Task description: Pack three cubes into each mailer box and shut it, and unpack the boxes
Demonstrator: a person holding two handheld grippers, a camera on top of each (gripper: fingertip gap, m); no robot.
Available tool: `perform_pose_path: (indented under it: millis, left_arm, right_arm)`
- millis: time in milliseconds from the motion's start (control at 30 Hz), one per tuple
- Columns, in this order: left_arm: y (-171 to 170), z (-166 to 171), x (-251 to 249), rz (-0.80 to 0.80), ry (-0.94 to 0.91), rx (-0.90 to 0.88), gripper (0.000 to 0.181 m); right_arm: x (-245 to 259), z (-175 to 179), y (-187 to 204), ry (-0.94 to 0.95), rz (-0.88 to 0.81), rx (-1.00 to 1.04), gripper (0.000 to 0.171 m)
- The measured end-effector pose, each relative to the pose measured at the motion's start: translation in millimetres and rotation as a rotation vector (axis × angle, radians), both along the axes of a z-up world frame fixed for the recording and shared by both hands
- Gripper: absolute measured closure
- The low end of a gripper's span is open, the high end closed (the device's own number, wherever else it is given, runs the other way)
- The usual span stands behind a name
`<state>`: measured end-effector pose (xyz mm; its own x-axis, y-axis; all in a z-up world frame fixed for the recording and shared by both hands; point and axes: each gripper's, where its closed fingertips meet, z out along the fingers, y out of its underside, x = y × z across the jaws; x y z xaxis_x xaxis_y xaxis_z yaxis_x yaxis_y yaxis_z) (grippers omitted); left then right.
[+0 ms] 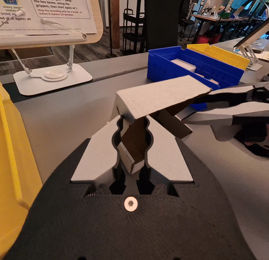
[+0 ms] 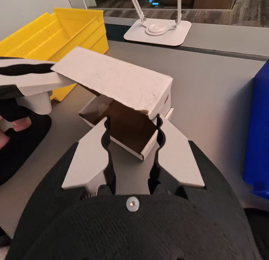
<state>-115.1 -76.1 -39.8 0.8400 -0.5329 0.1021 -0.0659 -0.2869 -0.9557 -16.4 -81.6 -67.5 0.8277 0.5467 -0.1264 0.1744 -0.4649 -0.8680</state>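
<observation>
A white mailer box (image 2: pixel 116 81) with a brown inside stands on the grey table, its lid half raised and its base (image 2: pixel 131 136) showing no cubes. It also shows in the left wrist view (image 1: pixel 160 99). My left gripper (image 1: pixel 133 118) is open, jaws partly apart over the box's near corner, its left fingertip touching the lid's corner. My right gripper (image 2: pixel 133 117) is open and straddles the opposite corner, one fingertip at the lid's edge. In the left wrist view the right gripper (image 1: pixel 196 106) has its upper finger under the lid's corner. The left gripper (image 2: pixel 52 72) meets the lid's far corner in the right wrist view.
A blue bin (image 1: pixel 167 64) behind the box holds another white box (image 1: pixel 183 65) and small tan pieces; it is at the right in the right wrist view (image 2: pixel 259 136). Yellow bins (image 2: pixel 58 35) (image 1: pixel 8 151) stand to the left. A white sheet stand (image 1: pixel 51 77) is at the table's back edge.
</observation>
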Motion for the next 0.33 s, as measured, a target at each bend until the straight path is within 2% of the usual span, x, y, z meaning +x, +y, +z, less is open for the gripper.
perform_pose_path:
  millis: [33, 233, 333]
  left_arm:
    - [-1, -1, 0, -0.005, -0.003, -0.005, 0.155]
    - [-3, -15, 3, -0.012, 0.006, -0.058, 0.154]
    - [-4, -17, 4, -0.011, 0.027, -0.052, 0.152]
  right_arm:
    - [1, -3, -1, -0.019, 0.000, 0.005, 0.109]
    - [6, -18, -7, -0.031, 0.009, -0.003, 0.108]
    - [17, -19, -5, -0.058, -0.028, 0.054, 0.109]
